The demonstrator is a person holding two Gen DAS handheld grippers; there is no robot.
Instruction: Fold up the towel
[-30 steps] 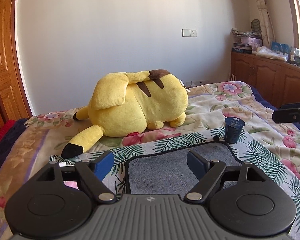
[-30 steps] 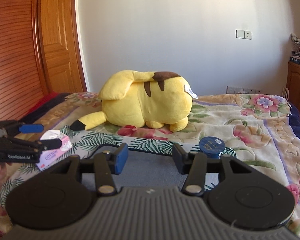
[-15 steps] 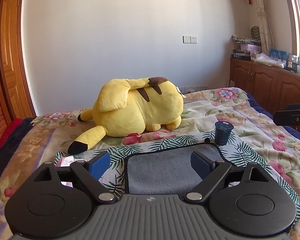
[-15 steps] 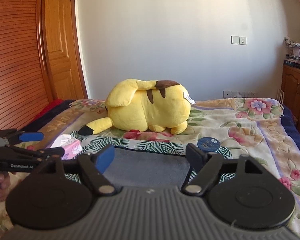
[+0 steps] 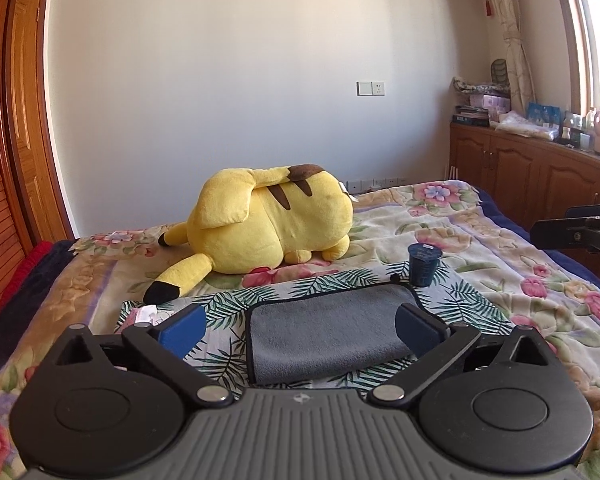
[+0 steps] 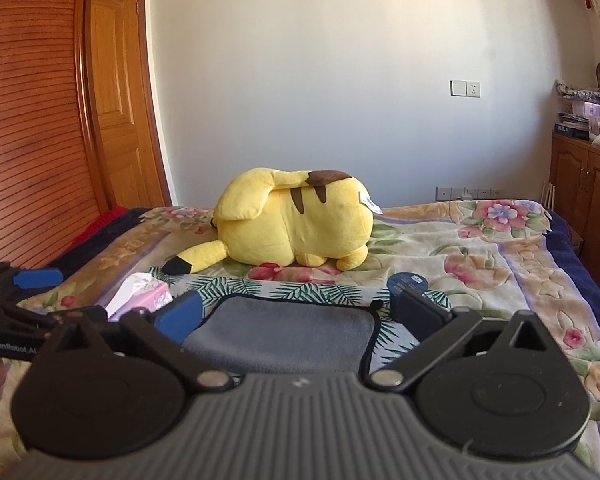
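A grey towel (image 5: pixel 328 332) with a dark edge lies folded flat on the palm-print cloth on the bed; it also shows in the right wrist view (image 6: pixel 288 334). My left gripper (image 5: pixel 300 326) is open and empty, held above the towel's near side. My right gripper (image 6: pixel 296 314) is open and empty, also above the towel's near side. The right gripper's fingers show at the right edge of the left wrist view (image 5: pixel 576 234). The left gripper shows at the left edge of the right wrist view (image 6: pixel 16 304).
A big yellow plush toy (image 5: pixel 268 224) lies behind the towel. A dark blue cup (image 5: pixel 423 264) stands at the towel's far right corner. A pink tissue pack (image 6: pixel 140 300) lies left of the towel. Wooden cabinets (image 5: pixel 540 176) line the right wall, a wooden door (image 6: pixel 120 120) the left.
Both grippers have pulled back and risen away from the towel, and their jaws have opened wider. The towel stays flat on the bed.
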